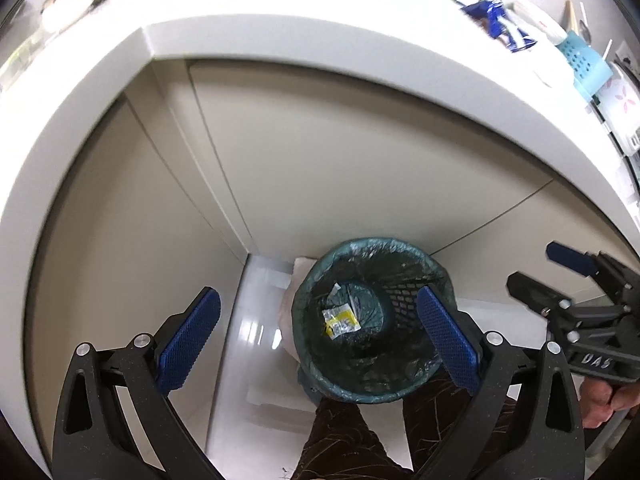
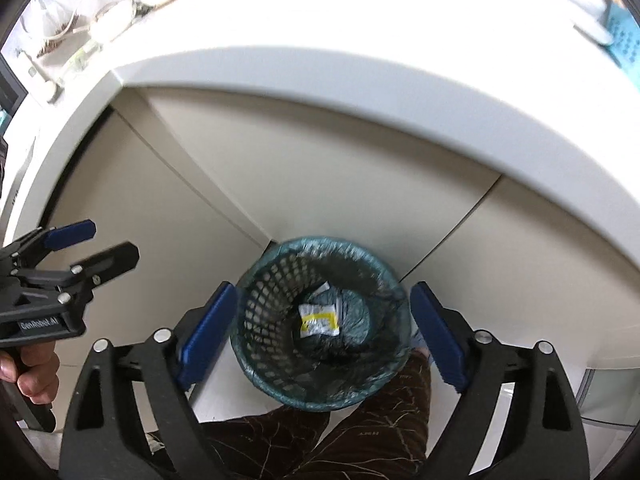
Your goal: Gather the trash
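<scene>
**Readable text: two gripper labels**

Right gripper [image 1: 540, 272] body carries raised letters "DAS". Left gripper [image 2: 106, 246] body carries a small label, "GenRobot.AI". Print on the yellow-and-white wrapper [image 2: 319, 320] in the bin is too small to read.

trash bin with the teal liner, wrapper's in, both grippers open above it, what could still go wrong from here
1. The round mesh trash bin with the teal plastic liner stands tight against the beige cabinet doors under the white countertop edge; lifting either gripper carelessly might knock that overhang.
2. The left gripper and right gripper hang close together, so they could collide.
3. The blue wrapper on the countertop is likely uncollected trash.
</scene>
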### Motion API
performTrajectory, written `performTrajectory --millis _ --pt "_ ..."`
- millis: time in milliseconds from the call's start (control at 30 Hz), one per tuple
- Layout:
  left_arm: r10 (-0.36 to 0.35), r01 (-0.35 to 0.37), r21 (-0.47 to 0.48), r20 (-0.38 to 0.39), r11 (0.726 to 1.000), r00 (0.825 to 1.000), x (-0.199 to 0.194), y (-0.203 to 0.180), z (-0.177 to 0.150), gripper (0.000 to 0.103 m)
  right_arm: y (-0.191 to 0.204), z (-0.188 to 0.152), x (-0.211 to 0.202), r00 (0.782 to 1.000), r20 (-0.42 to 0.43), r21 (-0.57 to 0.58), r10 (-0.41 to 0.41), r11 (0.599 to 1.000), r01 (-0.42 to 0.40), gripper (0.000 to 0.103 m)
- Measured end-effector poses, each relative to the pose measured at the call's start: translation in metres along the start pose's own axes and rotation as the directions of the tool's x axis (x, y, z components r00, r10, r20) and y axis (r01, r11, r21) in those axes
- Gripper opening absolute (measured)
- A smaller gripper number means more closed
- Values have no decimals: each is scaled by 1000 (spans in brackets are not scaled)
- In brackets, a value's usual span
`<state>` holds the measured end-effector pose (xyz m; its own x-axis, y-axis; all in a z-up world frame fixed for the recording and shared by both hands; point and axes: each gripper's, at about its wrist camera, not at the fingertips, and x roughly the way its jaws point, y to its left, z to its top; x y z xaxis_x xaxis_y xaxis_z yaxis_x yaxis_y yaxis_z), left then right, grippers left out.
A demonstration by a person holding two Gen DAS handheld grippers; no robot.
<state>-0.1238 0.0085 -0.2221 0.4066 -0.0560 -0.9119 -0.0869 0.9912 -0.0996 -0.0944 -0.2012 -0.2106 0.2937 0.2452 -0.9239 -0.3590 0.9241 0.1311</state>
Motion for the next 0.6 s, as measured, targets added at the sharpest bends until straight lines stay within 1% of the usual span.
performTrajectory --millis 67,267,333,467,600 --pt "-10 10 4 11 1000 1000 -9 -4 6 96 -5 10 -14 1000 15 10 -11 1000 11 90" --pt "-43 43 9 39 999 998 -40 -14 26 96 -24 32 -58 996 78 39 -45 998 42 90" --pt "-51 51 11 52 999 997 -51 -16 33 97 -29 40 -77 994 98 55 -43 998 38 91" --pt "-21 19 24 70 1000 997 -70 -24 45 97 -36 47 -100 989 138 70 -60 996 51 94" --pt "0 -2 24 75 1000 997 -87 -30 57 97 -44 57 -123 981 176 81 -87 994 73 95"
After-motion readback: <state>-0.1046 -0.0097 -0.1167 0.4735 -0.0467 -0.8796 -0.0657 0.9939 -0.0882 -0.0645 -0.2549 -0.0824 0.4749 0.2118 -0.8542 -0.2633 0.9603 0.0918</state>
